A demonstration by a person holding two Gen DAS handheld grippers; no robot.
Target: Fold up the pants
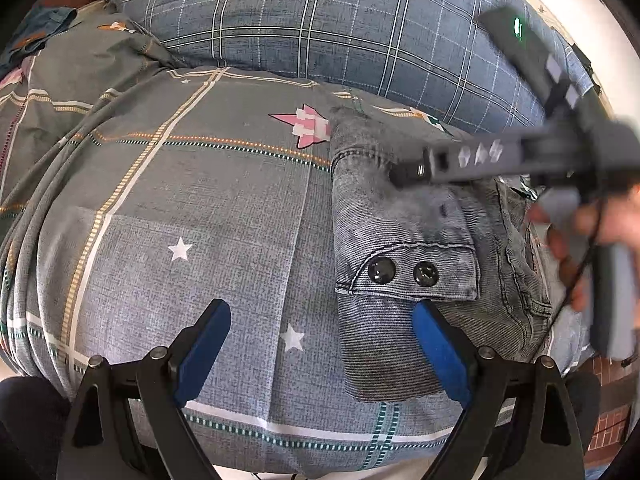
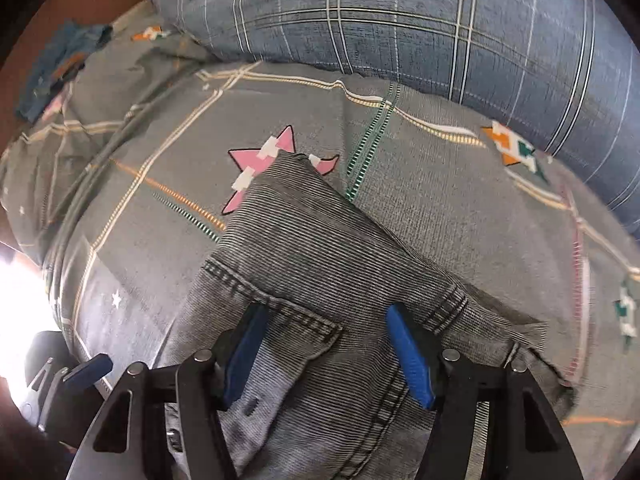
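The left wrist view alone shows the pants' (image 1: 404, 280) flap with two dark snap buttons (image 1: 402, 271), and the right gripper (image 1: 404, 172) reaching in from three o'clock, blurred, held by a hand (image 1: 592, 240). The right wrist view alone shows the pants' far corner lying over a pink star (image 2: 256, 160) printed on the bed cover (image 2: 440, 200).

The grey denim pants lie folded on the bed, at four o'clock from the left gripper (image 1: 322, 344), whose fingers (image 1: 204, 348) are spread, the right one over the denim edge. The right gripper's fingers (image 2: 408, 356) stand apart above the pants, pinching nothing. A blue plaid pillow (image 1: 320, 20) lies at twelve o'clock.
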